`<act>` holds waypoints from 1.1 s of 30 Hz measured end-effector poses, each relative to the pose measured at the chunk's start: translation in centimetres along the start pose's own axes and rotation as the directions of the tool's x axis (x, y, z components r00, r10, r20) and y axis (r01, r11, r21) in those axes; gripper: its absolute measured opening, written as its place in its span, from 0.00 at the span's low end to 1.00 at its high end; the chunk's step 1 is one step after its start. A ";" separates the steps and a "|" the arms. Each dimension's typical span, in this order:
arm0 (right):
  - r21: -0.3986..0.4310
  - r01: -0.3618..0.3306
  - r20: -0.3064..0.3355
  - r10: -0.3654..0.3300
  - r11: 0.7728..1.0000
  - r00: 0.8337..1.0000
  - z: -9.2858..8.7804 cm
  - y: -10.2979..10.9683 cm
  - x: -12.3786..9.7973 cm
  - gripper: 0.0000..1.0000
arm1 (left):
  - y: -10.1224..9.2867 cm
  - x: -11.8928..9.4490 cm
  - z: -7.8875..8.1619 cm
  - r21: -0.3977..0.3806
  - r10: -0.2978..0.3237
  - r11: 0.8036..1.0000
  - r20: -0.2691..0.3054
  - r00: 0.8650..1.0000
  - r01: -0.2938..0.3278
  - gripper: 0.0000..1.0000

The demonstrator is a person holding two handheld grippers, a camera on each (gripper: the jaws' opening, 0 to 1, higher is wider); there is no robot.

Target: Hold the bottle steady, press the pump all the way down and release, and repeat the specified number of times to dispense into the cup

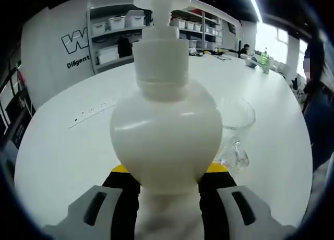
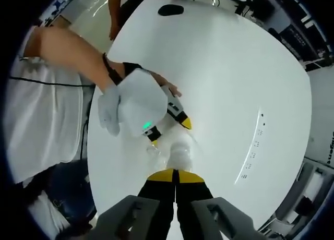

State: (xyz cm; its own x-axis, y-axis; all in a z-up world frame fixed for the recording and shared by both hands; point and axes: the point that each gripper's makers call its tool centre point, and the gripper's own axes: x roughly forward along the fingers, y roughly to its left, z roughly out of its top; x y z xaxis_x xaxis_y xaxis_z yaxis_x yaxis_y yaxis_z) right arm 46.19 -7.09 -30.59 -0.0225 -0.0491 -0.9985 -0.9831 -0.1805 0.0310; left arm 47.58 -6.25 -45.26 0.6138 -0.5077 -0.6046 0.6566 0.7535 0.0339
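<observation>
1. Left gripper fingers clamp the white pump bottle on the counter — pump top cut off.
2. Clear cup just behind, half hidden.
3. Right gripper fingers pressed together over the pump — contact unclear.

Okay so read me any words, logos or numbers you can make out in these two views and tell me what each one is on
"W": large outlined letter on the white wall in the left gripper view; the rest is hidden behind the shelving.
"Diligent": smaller dark lettering just below it on that wall, cut off by the shelving.
Bottle: no label visible.
Glass cup: no markings.
Marks along the table's strip in the right gripper view: too small to read.
</observation>
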 end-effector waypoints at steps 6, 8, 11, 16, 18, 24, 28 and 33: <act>0.001 0.000 -0.006 0.000 1.000 1.000 0.1 -0.2 0.1 0.00 | 0.0 0.0 0.0 0.002 0.001 1.000 -0.001 1.000 -0.001 0.42; 0.004 0.001 -0.010 -0.001 1.000 1.000 0.0 -0.1 0.0 0.00 | 0.0 0.0 0.0 0.003 0.001 1.000 -0.003 1.000 -0.001 0.42; 0.009 0.004 -0.013 -0.004 1.000 1.000 0.1 -0.1 0.1 0.00 | 0.0 0.0 -0.1 0.000 0.000 1.000 -0.002 1.000 0.000 0.42; 0.028 -0.002 -0.006 0.002 1.000 1.000 0.2 -0.4 0.2 0.00 | 0.0 0.1 -0.1 0.000 0.001 1.000 -0.002 1.000 -0.001 0.42; 0.032 -0.002 -0.004 0.002 0.999 1.000 0.2 -0.3 0.2 0.00 | 0.0 0.1 -0.1 -0.001 0.001 1.000 -0.002 1.000 -0.001 0.42; 0.046 -0.009 -0.013 0.010 0.999 1.000 0.3 -0.5 0.4 0.00 | 0.0 0.1 -0.1 -0.002 0.002 1.000 -0.003 1.000 -0.002 0.42; 0.045 -0.012 -0.004 0.012 0.999 1.000 0.1 -0.1 0.6 0.00 | 0.0 0.2 -0.1 -0.005 0.001 1.000 0.000 1.000 -0.001 0.42; 0.102 -0.036 0.037 0.032 0.994 0.999 0.5 0.3 0.8 0.00 | 0.0 0.2 -0.2 -0.002 0.000 1.000 -0.002 1.000 0.000 0.42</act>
State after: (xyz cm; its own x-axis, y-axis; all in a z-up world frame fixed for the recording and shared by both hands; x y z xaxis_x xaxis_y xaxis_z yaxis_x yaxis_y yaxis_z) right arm 45.80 -6.73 -31.37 -0.0609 -0.0188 -0.9980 -0.9951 -0.0772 0.0622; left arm 47.59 -6.23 -45.51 0.6131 -0.5068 -0.6060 0.6556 0.7544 0.0323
